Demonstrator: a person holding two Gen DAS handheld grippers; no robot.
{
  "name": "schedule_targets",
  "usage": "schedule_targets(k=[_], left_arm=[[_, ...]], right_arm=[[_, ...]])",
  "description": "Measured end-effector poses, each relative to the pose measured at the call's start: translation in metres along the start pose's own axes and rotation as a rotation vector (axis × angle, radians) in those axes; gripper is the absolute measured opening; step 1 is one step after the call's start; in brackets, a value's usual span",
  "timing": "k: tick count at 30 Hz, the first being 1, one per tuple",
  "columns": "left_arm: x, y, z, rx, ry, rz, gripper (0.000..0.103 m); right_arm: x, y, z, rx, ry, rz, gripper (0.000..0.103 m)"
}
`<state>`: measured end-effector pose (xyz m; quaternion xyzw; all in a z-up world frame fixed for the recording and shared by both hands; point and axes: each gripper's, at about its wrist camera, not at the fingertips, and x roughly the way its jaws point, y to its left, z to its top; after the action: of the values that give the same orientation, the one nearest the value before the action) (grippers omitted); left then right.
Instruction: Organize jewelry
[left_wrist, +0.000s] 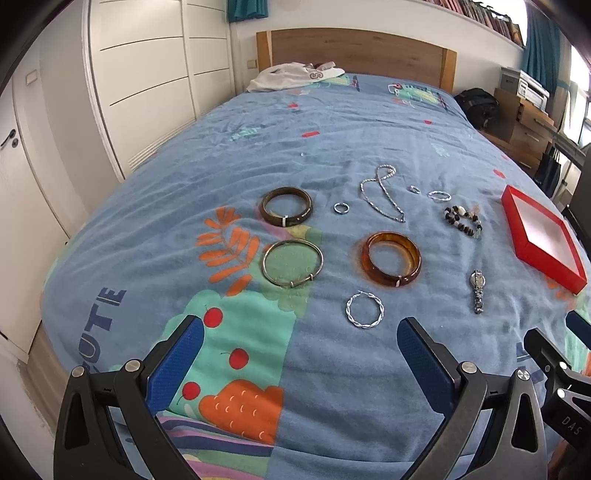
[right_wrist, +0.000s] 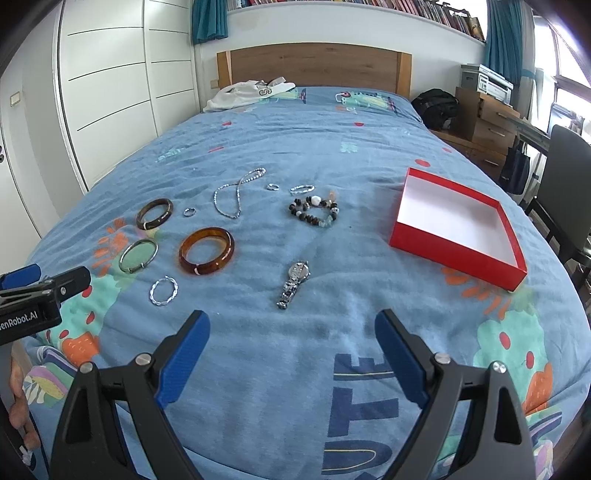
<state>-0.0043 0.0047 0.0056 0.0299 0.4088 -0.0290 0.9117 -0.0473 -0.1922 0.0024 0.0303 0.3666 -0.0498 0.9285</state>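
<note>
Jewelry lies spread on a blue patterned bedspread. An amber bangle (left_wrist: 390, 263) (right_wrist: 206, 250), a dark brown bangle (left_wrist: 286, 206) (right_wrist: 154, 213), a thin metal bangle (left_wrist: 292, 262) (right_wrist: 138, 255), a twisted silver hoop (left_wrist: 364, 309) (right_wrist: 163, 290), a silver watch (left_wrist: 478, 291) (right_wrist: 293, 284), a beaded bracelet (left_wrist: 463, 221) (right_wrist: 314, 211) and a silver chain (left_wrist: 384, 192) (right_wrist: 236, 192) rest apart. A red shallow box (left_wrist: 543, 240) (right_wrist: 458, 229) lies empty at the right. My left gripper (left_wrist: 300, 334) and right gripper (right_wrist: 291, 326) hover open above the near bedspread, holding nothing.
Small silver rings (left_wrist: 341, 208) (right_wrist: 272, 187) lie by the chain. White clothing (right_wrist: 251, 92) sits near the wooden headboard (right_wrist: 314, 66). White wardrobes (left_wrist: 147, 85) stand left of the bed; a black bag (right_wrist: 436, 107), drawers and a dark chair (right_wrist: 569, 177) stand right.
</note>
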Motion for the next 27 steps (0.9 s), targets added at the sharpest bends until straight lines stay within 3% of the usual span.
schedule_targets(k=[10,27], left_arm=[[0.017,-0.01,-0.002,0.025,0.046,-0.056,0.102],[0.029,-0.017,-0.008,0.036,0.072,-0.068,0.102]], right_arm=[[0.01,-0.006,-0.002,0.0,0.021,-0.013,0.091],[0.019,-0.01,-0.007,-0.013,0.052,-0.018,0.091]])
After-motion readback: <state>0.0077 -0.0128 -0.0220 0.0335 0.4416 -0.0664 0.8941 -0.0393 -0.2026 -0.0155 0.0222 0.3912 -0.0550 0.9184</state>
